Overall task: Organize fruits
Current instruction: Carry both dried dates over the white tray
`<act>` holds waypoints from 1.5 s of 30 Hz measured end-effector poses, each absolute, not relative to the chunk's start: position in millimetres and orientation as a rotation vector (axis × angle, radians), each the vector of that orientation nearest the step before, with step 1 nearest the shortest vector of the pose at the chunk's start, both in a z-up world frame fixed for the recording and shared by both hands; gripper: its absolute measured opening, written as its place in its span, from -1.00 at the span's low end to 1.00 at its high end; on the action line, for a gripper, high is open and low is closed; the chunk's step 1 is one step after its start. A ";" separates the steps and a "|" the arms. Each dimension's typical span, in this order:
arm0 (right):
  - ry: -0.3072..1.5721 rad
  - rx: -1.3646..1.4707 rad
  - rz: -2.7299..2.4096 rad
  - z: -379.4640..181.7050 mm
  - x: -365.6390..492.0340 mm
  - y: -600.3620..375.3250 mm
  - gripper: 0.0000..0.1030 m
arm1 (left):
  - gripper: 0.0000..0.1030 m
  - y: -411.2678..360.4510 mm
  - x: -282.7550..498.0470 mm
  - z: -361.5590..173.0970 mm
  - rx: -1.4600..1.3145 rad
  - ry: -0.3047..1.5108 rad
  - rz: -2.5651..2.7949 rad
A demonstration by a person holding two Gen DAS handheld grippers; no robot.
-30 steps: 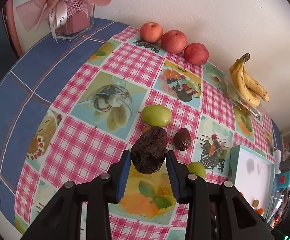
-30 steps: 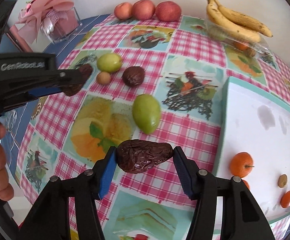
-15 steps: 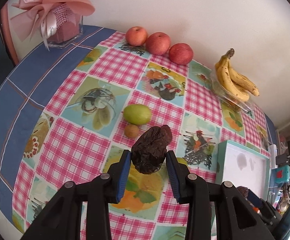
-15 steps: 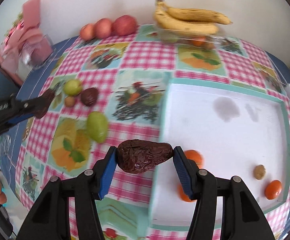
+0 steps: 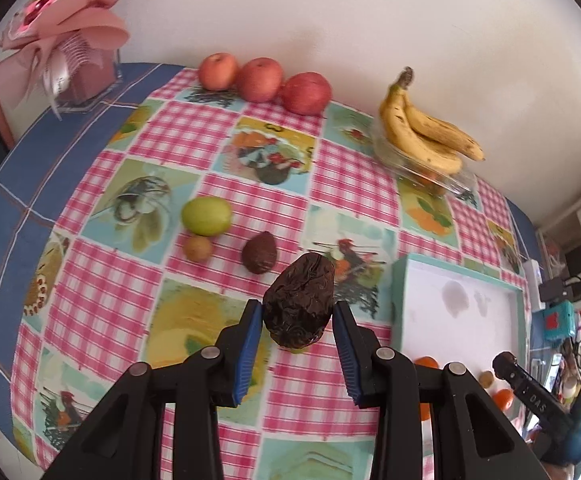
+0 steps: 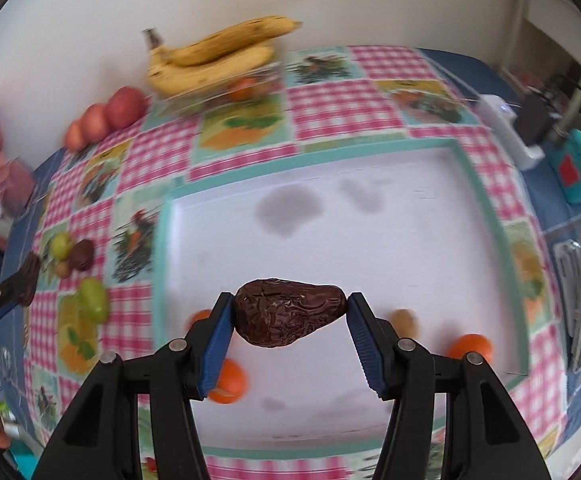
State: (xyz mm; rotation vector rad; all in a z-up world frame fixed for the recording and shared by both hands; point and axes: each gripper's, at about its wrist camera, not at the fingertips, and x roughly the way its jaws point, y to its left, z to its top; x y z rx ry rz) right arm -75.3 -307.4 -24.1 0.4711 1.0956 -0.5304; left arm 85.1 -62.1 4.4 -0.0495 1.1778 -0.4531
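Carried across from the checked tabletop (image 6: 374, 92), the right tongs (image 6: 290, 312) are now seen above the white tray (image 6: 370, 240), clamped end to end on a dark, wrinkled, pear-shaped fruit (image 6: 286, 320) whose long axis is held crosswise between the pads. The tray floor lies directly below it, so the right hand is judged nearer the drop. The left tongs (image 5: 296, 320) are gripped on a similar shrivelled fruit (image 5: 300, 304), kept over the tabletop just beside the tray's near rim.
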 end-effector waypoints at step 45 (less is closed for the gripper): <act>0.989 0.654 -0.848 -43.9 -158.5 -399.5 0.14 | -0.25 -247.2 -70.8 -48.9 0.458 1.177 -0.878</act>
